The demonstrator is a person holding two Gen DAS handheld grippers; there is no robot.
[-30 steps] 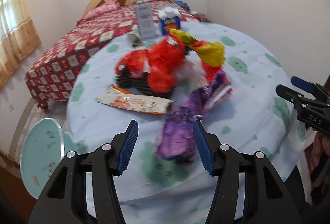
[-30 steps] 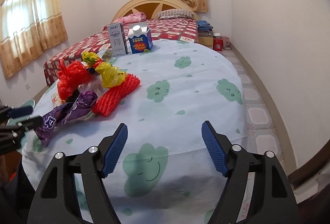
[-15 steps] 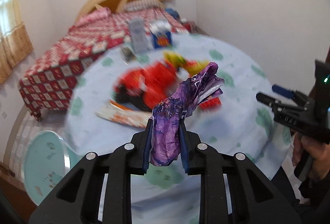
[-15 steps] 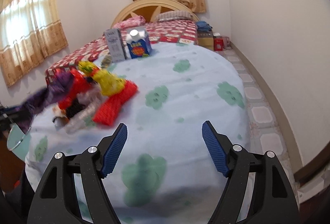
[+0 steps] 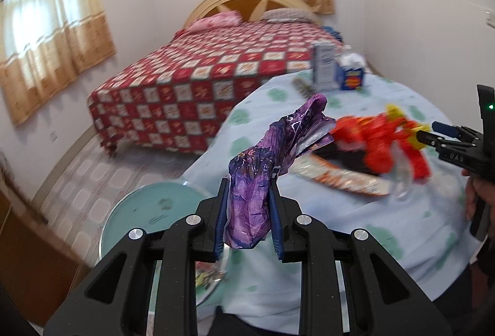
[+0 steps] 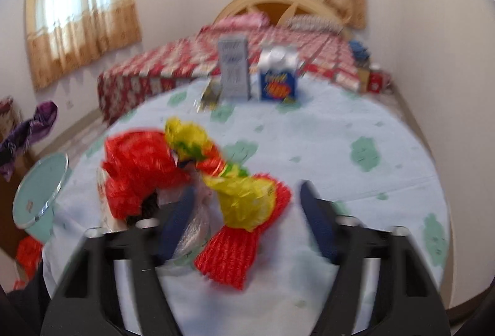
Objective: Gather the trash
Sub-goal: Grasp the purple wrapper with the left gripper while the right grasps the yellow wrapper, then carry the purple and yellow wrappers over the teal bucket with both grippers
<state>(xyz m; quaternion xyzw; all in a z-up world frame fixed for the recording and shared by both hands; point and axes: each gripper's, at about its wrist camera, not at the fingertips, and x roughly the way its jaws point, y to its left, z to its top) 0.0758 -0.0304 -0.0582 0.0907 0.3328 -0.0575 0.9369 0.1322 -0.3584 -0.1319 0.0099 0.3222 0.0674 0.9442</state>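
My left gripper (image 5: 248, 185) is shut on a crumpled purple wrapper (image 5: 290, 131) and holds it in the air past the table's left edge; the right wrist view shows the same wrapper (image 6: 34, 125) at far left. My right gripper (image 6: 246, 190) is blurred and its jaws are closing. A yellow bag (image 6: 247, 206) and a red foam net (image 6: 232, 252) lie between them, with gaps still showing at both pads. A red plastic bag (image 6: 136, 169) and clear plastic (image 6: 195, 230) lie just left of it. The right gripper (image 5: 428, 131) also shows at the left wrist view's right edge.
A teal bin (image 5: 154, 206) with a swing lid stands on the floor below the held wrapper. On the round table's pale blue cloth (image 6: 340, 135) stand a grey carton (image 6: 233, 70) and a blue carton (image 6: 278, 82) at the far edge. An orange-and-white wrapper (image 5: 340, 178) lies flat. A bed (image 5: 201, 82) is behind.
The left gripper shut on the purple wrapper, lifted it off the table and swung it left over the bin. The right gripper moved left to the pile, its fingers now either side of the yellow bag.
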